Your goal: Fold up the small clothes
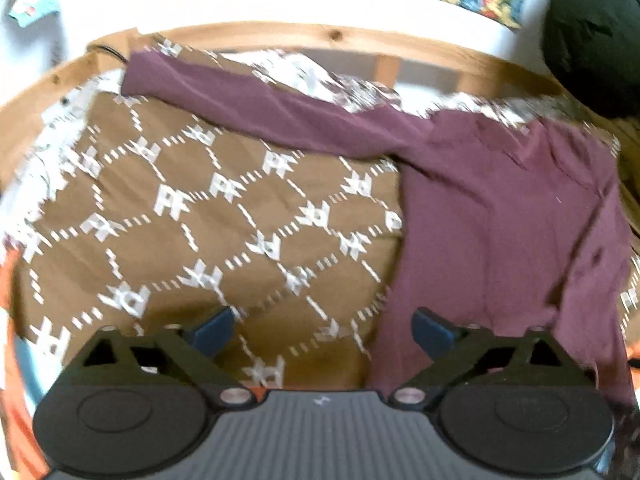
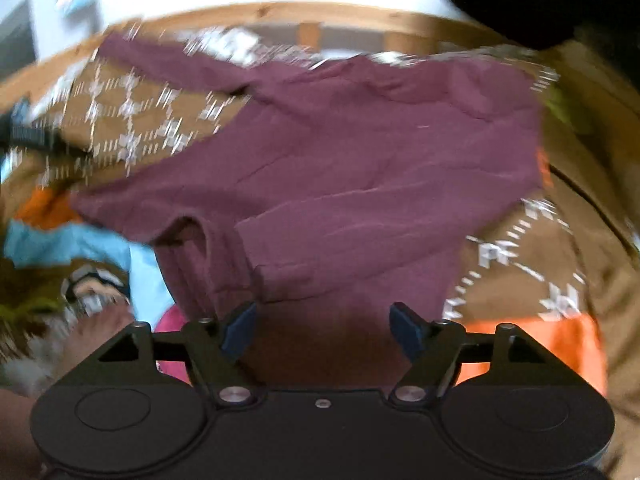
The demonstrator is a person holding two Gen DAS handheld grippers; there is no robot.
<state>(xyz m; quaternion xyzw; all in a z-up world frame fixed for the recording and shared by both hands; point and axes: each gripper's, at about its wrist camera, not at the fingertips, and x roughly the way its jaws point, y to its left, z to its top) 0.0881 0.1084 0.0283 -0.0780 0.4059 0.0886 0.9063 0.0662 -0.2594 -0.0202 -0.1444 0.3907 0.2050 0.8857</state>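
Now, both tongs wide and empty above the shirt.
Right tongs (image 2: 324, 330) are nearer the maroon shirt (image 2: 340, 168); from left tongs (image 1: 322, 332) it lies right, sleeve (image 1: 248, 96) stretching upper left.

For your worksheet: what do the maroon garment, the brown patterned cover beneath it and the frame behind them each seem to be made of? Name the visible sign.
Maroon garment: thin matte fabric, perhaps a knit; it drapes in soft creases.
Brown patterned cover: matte cloth with a white geometric motif; woven or printed, blur hides which.
Frame: light wood, probably pine; knots and grain show, no gloss.
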